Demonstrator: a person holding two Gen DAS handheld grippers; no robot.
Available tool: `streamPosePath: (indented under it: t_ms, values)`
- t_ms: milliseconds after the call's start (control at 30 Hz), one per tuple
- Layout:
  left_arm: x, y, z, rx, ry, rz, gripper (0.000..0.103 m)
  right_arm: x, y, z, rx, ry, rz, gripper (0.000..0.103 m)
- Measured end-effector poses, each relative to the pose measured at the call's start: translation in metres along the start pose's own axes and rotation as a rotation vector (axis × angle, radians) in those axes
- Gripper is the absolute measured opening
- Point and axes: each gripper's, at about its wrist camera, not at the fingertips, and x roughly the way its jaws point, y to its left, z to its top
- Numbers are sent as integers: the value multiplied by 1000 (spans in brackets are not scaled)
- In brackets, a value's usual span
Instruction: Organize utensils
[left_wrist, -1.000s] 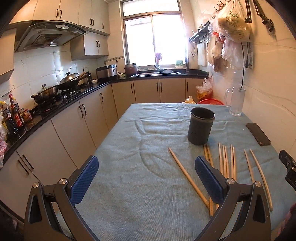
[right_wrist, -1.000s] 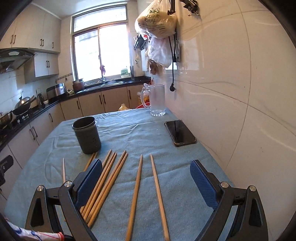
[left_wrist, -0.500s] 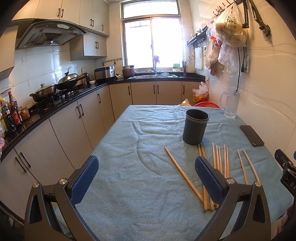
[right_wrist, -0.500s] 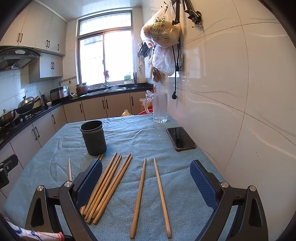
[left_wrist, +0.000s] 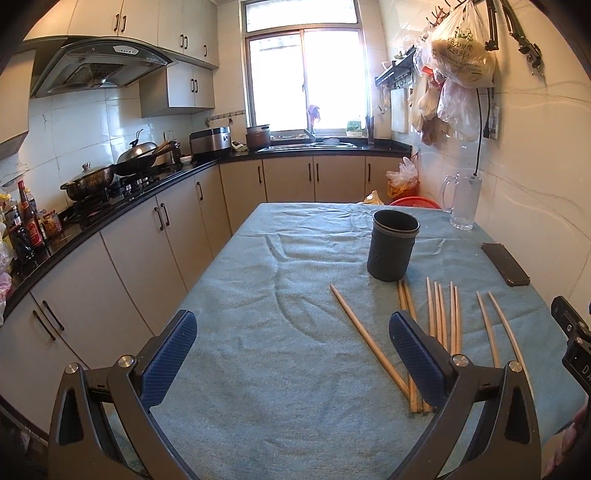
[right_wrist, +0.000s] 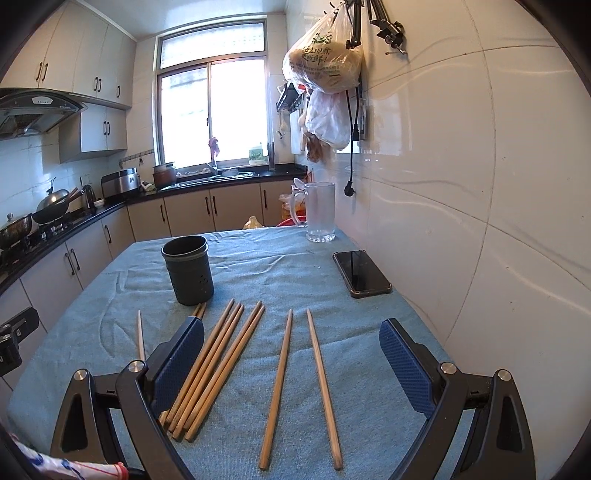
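1. Plainly, both grippers hover above the table (left_wrist: 258, 369) with nothing between their blue pads.
2. Left gripper (left_wrist: 291, 354): jaws spread wide, empty; only blue cloth lies between them, and one slanted chopstick (left_wrist: 365, 339) runs toward the right-hand pad at about 4 o'clock of the view.
3. Right gripper (right_wrist: 291, 362): jaws also wide, empty. Two separate chopsticks (right_wrist: 295, 384) lie on the cloth in the gap between the pads, not touched by them.
4. A tight bundle of chopsticks (right_wrist: 218, 365) lies partly behind the left-hand pad, at 8 o'clock in the right view.
5. One lone chopstick (right_wrist: 140, 336) lies further left, at 9 o'clock, apart from the bundle.
6. A dark holder (right_wrist: 188, 271) stands upright at 11 o'clock in the right view, just beyond the far tips of the bundle. Whether anything is inside cannot be told.
7. A phone (right_wrist: 361, 272) lies flat at 1 o'clock, near the wall.
8. A glass mug (right_wrist: 319, 212) stands at 12 o'clock, at the table's far edge.
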Motion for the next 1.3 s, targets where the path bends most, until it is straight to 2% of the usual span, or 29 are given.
streamPosePath:
  t_ms: [800, 1000, 1200, 1300]
  values:
    - [26, -6, -1, 21, 75, 2, 103, 22, -1, -6, -10, 48, -6, 98]
    - [45, 4, 5, 14, 115, 22, 103, 37, -12, -4, -28, 82, 0, 98]
    - [77, 16, 14, 17, 187, 14, 103, 68, -49, 2, -72, 191, -22, 98]
    - [103, 16, 19, -11, 279, -73, 103, 90, -67, 4, -91, 291, -5, 97]
